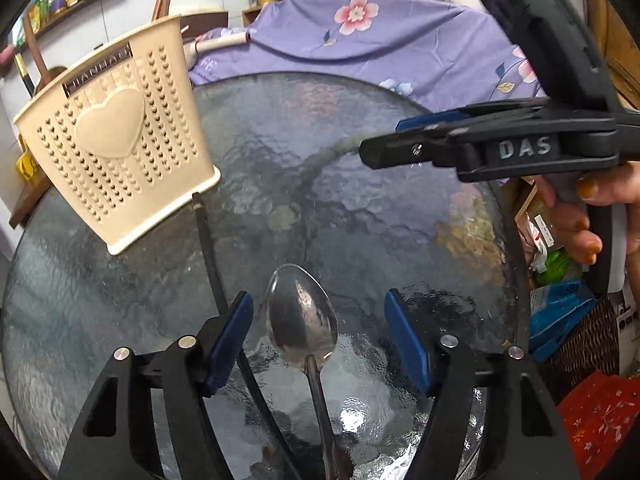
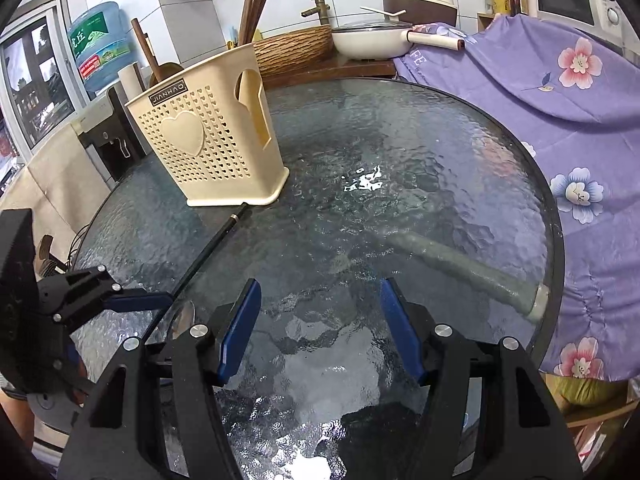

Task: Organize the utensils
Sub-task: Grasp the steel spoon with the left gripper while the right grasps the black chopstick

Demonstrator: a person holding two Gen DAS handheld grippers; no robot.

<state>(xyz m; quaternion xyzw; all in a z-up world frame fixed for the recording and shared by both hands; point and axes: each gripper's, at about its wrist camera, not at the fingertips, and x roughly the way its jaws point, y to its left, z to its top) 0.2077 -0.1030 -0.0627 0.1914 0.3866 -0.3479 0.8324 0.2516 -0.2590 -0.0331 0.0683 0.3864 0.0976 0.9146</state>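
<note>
The left gripper (image 1: 319,342) straddles the spoon (image 1: 302,320) low in the left wrist frame, its jaws part open on either side of the bowl, the pads clear of the metal. The spoon lies flat on the glass worktop (image 1: 360,200), beside a black chopstick (image 1: 208,248). A good pick-up probably means sliding back to the narrow handle and closing squarely, since the bowl looks slippery. The beige holder (image 1: 116,140) stands at upper left. The right gripper (image 2: 320,332) hangs part open and empty over bare glass.
</note>
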